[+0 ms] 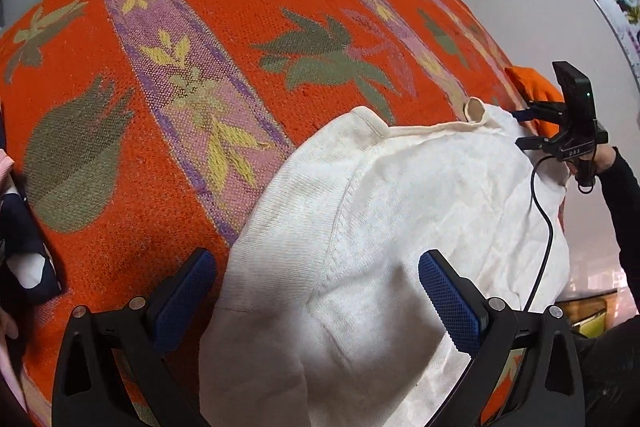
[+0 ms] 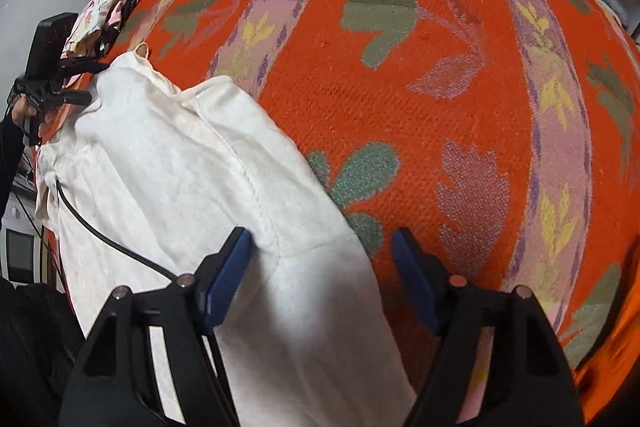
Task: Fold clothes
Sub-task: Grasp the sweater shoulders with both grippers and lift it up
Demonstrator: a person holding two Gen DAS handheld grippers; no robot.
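Your cream knit sweater (image 1: pixel 400 211) lies spread along the near edge of the bed, on its orange floral blanket (image 1: pixel 240 27). You hold the left tool (image 1: pixel 316 291) and the right tool (image 2: pixel 320 267) spread wide over opposite ends of it, neither pinching cloth, which suits taking both ends at once for a fold. The sweater's lower part runs under the tools and out of frame, so you cannot tell how far it is already folded, and the orange garment (image 1: pixel 536 87) and the patterned clothes (image 2: pixel 108 11) at the bed's ends are mostly hidden.
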